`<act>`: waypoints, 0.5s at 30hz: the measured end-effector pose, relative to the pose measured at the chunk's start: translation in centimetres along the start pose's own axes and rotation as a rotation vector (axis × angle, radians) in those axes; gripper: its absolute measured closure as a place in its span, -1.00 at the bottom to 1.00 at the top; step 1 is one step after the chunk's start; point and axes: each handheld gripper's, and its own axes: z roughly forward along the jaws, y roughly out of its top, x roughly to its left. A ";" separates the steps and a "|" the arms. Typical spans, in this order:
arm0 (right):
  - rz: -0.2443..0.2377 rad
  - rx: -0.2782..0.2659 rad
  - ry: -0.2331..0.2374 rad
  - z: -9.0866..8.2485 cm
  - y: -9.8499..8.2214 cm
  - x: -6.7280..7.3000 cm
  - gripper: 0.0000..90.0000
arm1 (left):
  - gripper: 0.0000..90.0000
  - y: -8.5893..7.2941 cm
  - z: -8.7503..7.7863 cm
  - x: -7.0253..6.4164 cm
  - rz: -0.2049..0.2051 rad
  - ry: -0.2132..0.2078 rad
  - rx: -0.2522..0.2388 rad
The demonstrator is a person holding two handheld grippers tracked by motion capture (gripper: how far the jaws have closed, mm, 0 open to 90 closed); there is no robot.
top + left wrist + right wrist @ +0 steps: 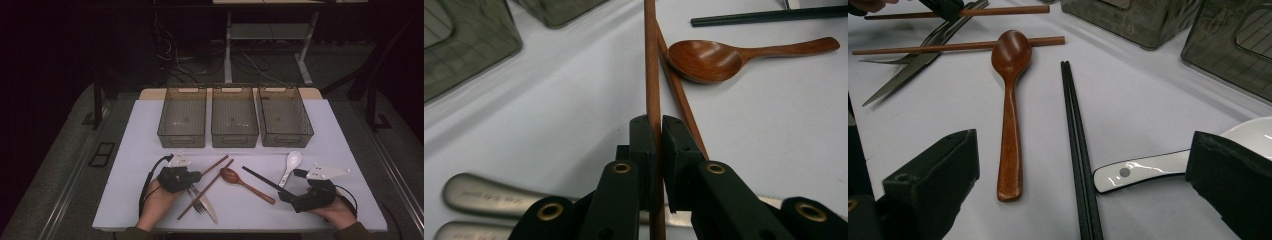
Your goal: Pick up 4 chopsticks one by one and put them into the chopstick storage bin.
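A white, matte rectangular table (150,120) carries everything, and along its far edge stand three smoky translucent plastic bins (234,117) side by side, each a ribbed, grid-walled box with a handle slot in its rim. Nearer, the cutlery is spread loosely between the two hands. The left gripper (658,135) – black, blocky, with brass-ringed pivots – has its jaws pinched tight on a brown wooden chopstick (652,60), a smooth round rod that lies at the near left of the table and runs away from the jaws toward the bins. Its twin, the second wooden chopstick (681,97), lies on the table crossing just beside the held one, its far part tucked under the bowl of a glossy reddish wooden spoon (709,60). That spoon sits at the table's middle, oval bowl to the left and slim handle running near and right. A pair of black chopsticks (1075,145) lies pressed together, thin and straight, just right of the spoon. Farther right rests a white ceramic spoon (1143,170) with a dark outline and a small hole in its handle. The right gripper (1083,195) stands wide open at the near right – nothing between its jaws. A steel fork (196,199) and a flat steel knife (209,206) lie by the left hand (157,202).
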 end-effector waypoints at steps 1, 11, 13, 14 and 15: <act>0.000 -0.001 0.000 0.0 0.0 0.0 -0.98 | 0.84 0.0 -0.2 0.1 0.002 0.001 -0.004; -0.003 0.005 0.003 0.1 0.0 0.1 -0.98 | 0.84 -0.3 -1.9 0.7 0.014 -0.004 -0.051; -0.001 0.006 0.003 0.1 0.0 0.1 -0.98 | 0.84 -0.4 -2.2 0.9 0.008 0.000 -0.062; 0.001 0.007 0.003 0.1 0.0 0.1 -0.98 | 0.84 -0.4 -2.4 1.0 0.008 0.001 -0.070; 0.001 0.007 0.004 0.1 0.0 0.1 -0.98 | 0.84 -0.4 -2.5 1.1 0.004 0.001 -0.072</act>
